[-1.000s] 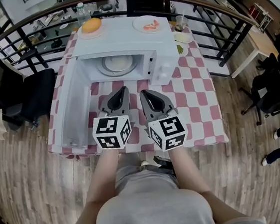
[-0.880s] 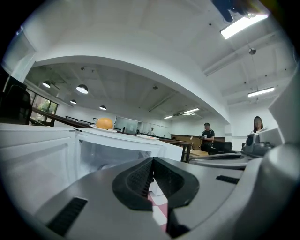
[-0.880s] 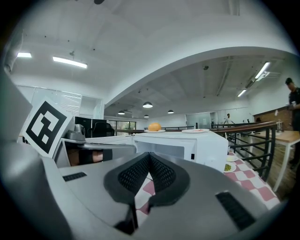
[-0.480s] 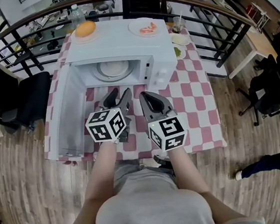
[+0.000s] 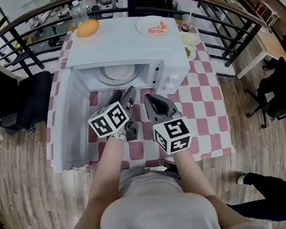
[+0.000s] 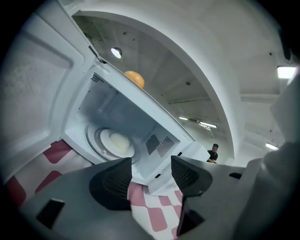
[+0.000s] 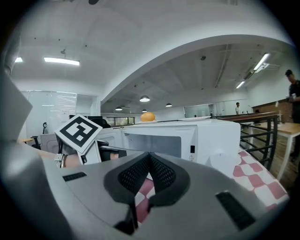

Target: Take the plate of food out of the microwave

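The white microwave (image 5: 125, 49) stands on the checked table with its door (image 5: 74, 119) swung open to the left. Inside, a white plate of pale food (image 5: 120, 73) rests on the turntable; the left gripper view shows that plate (image 6: 117, 142) just past the jaws. My left gripper (image 5: 125, 99) hovers in front of the cavity, rolled to one side. Its jaws are opening, with nothing between them. My right gripper (image 5: 152, 102) hangs beside it, shut and empty, and points at the microwave's front (image 7: 206, 136).
On the microwave's top sit a plate with an orange bun (image 5: 88, 28) and a plate of pink food (image 5: 156, 28). A glass (image 5: 189, 23) and small dishes stand behind at the right. A black chair (image 5: 28, 99) is left of the table, a railing (image 5: 215, 31) behind it.
The left gripper's jaws have gone from shut to apart, and the gripper has rolled sideways in front of the opening. The right gripper has stayed in place, shut.
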Demonstrator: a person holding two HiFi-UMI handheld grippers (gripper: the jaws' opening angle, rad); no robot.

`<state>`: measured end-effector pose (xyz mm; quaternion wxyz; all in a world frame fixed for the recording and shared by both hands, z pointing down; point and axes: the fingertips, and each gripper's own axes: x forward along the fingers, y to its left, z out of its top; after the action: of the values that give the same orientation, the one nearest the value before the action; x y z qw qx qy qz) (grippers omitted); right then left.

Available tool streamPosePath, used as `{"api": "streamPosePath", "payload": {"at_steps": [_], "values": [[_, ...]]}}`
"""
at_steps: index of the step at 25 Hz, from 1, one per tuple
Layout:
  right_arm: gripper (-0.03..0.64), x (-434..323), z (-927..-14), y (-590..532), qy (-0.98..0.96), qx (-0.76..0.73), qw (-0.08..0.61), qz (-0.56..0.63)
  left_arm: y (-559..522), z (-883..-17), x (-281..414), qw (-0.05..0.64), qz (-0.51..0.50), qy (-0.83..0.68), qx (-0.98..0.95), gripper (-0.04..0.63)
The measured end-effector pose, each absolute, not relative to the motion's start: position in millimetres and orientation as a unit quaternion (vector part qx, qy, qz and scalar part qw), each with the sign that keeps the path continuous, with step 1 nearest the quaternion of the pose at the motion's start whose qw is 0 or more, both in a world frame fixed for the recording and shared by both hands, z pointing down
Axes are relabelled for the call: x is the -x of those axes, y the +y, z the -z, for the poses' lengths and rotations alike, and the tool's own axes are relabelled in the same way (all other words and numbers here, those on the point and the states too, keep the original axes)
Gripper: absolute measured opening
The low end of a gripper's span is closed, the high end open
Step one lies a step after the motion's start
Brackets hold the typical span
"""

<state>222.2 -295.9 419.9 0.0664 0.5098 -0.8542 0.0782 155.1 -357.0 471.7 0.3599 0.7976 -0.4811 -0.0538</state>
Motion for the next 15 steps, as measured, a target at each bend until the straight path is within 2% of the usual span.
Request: {"api": "streamPosePath", "payload": {"at_steps": [11,15], "values": [[0.023,-217,-442,-320,-0.852,-0.508,0.08,-0.101,-401,-542,-126,0.502,0.094,-0.527,-0.679,0.301],[0.023,-216,-450,-325,-0.849,-0.509,0.085,-0.111,-414,-559,-113,0.532,0.102,-0.548,-0.638,0.319]]}}
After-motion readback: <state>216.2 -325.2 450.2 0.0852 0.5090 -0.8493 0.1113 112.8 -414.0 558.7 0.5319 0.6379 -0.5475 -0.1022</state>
